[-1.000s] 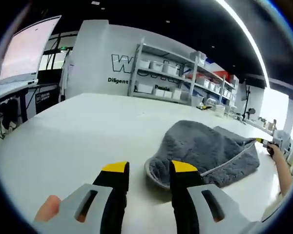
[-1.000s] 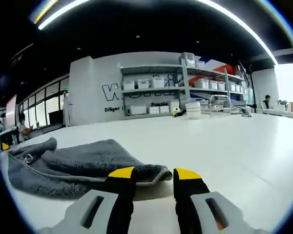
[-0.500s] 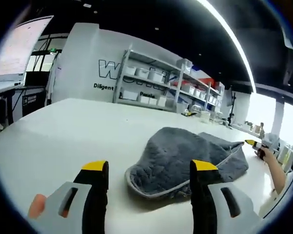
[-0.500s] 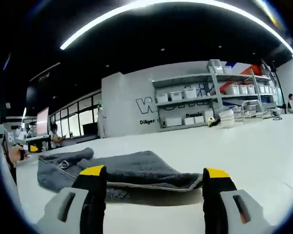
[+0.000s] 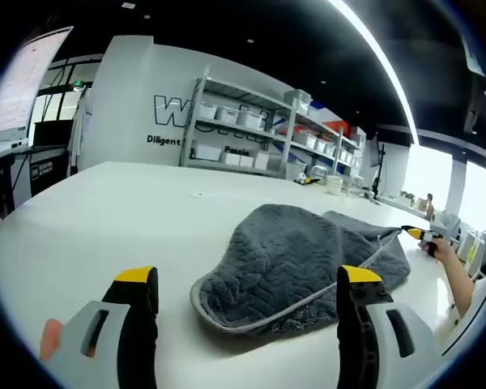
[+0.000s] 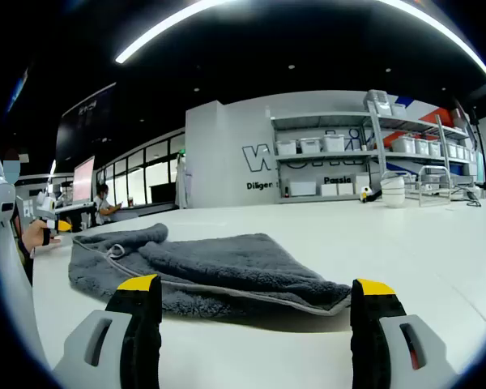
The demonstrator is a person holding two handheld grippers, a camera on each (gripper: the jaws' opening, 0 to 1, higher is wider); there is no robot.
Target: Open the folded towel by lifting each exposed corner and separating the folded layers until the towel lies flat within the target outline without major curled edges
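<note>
A grey folded towel (image 5: 300, 255) lies rumpled on the white table (image 5: 105, 211), its pale piped edge curling along the near side. My left gripper (image 5: 249, 281) stands open wide just in front of the towel's near rounded corner, with nothing between its yellow-tipped fingers (image 5: 136, 277). In the right gripper view the same towel (image 6: 219, 263) spreads flat and low, with a folded layer on top. My right gripper (image 6: 257, 286) is open wide too, facing the towel's near corner and apart from it. The right gripper's yellow tip (image 5: 415, 234) and a hand (image 5: 445, 253) show past the towel's far end.
Metal shelving (image 5: 251, 134) with white bins lines the back wall. A lit screen (image 5: 20, 81) hangs at the left. The left gripper and its hand (image 6: 39, 231) show at the left of the right gripper view. A white bowl (image 6: 393, 193) stands far back on the table (image 6: 437, 243).
Both grippers went from nearly shut to wide open. Both cameras dropped lower and drew closer to the towel's corners. The towel itself lies about as before.
</note>
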